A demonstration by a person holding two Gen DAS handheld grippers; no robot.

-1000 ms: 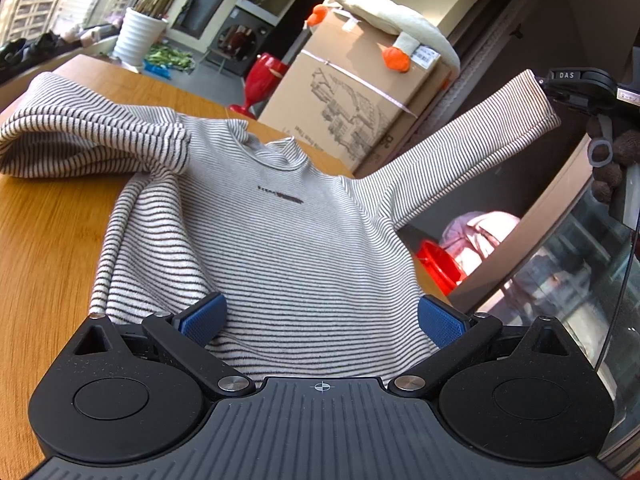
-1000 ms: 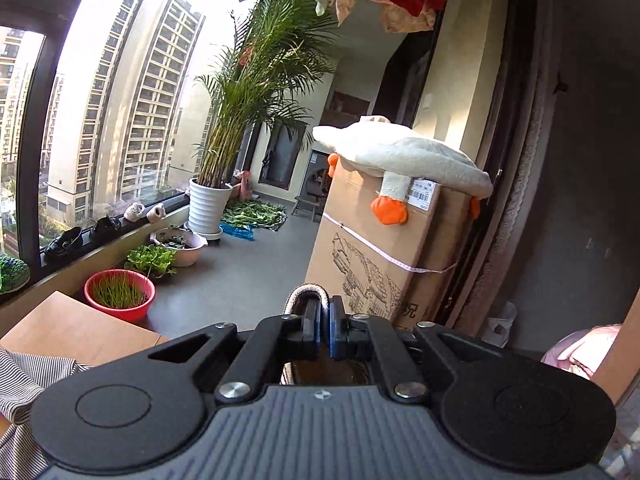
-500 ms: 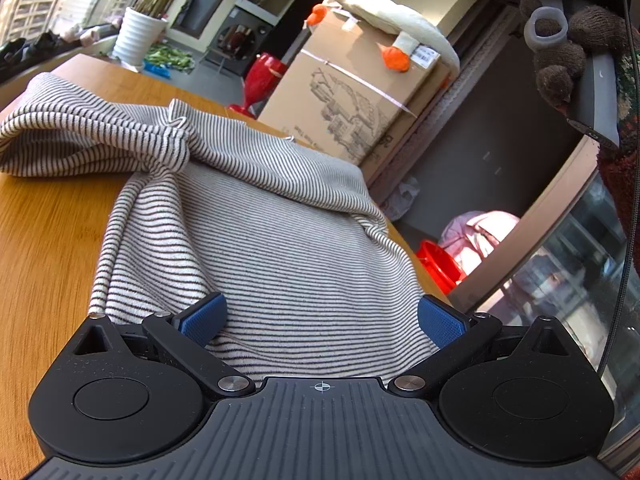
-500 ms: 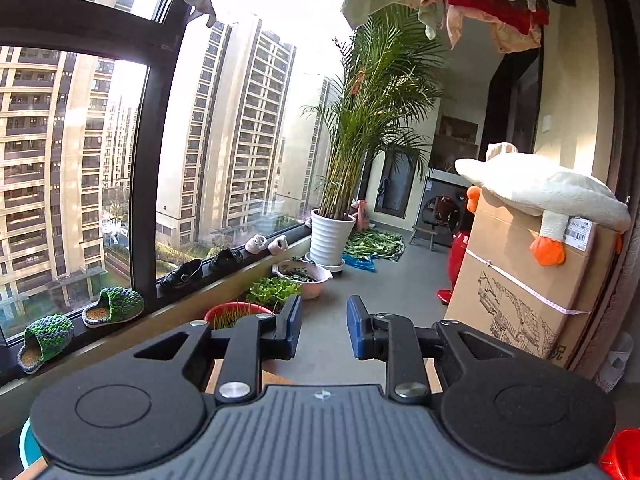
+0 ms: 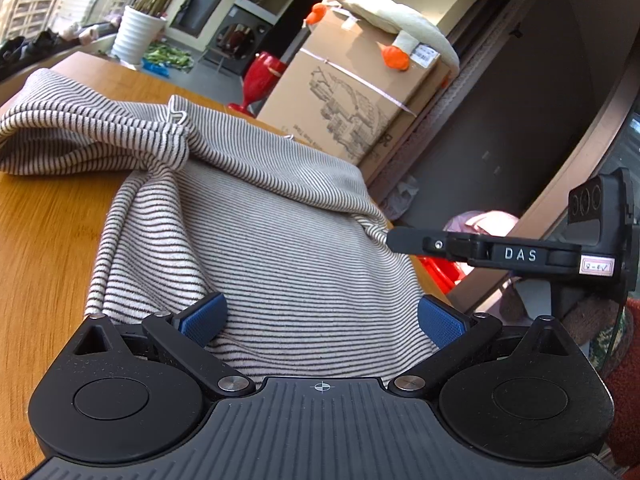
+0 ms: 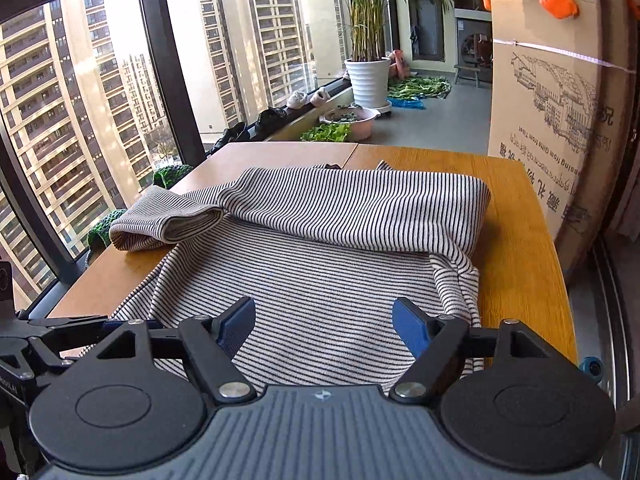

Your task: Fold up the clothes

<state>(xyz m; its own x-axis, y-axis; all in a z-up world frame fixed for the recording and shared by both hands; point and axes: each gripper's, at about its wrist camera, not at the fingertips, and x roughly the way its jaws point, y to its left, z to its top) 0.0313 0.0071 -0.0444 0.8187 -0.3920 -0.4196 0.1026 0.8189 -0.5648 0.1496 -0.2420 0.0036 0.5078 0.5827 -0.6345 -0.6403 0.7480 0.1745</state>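
Right wrist view: the striped shirt [image 6: 320, 264] lies on the table [image 6: 516, 248] straight ahead of and below my right gripper [image 6: 324, 326], whose jaws are opening with nothing pinched; only flat body cloth shows under the gap. A sleeve [image 6: 360, 208] is laid across the upper part of the shirt, running side to side in this view, with its cuff end [image 6: 168, 226] off to the left. The shirt's long axis runs away from me, hem nearest, collar end farthest under that sleeve.

In the left wrist view my left gripper [image 5: 320, 320] sits released at the near hem, pads wide apart over the cloth and gripping nothing. The right gripper [image 5: 500, 254] shows there at the shirt's right edge.

Both hands are at the near end, so I judge the coming fold needs the hem carried forward along that long axis. The left is nearer the left hem corner, the right nearer the right one.
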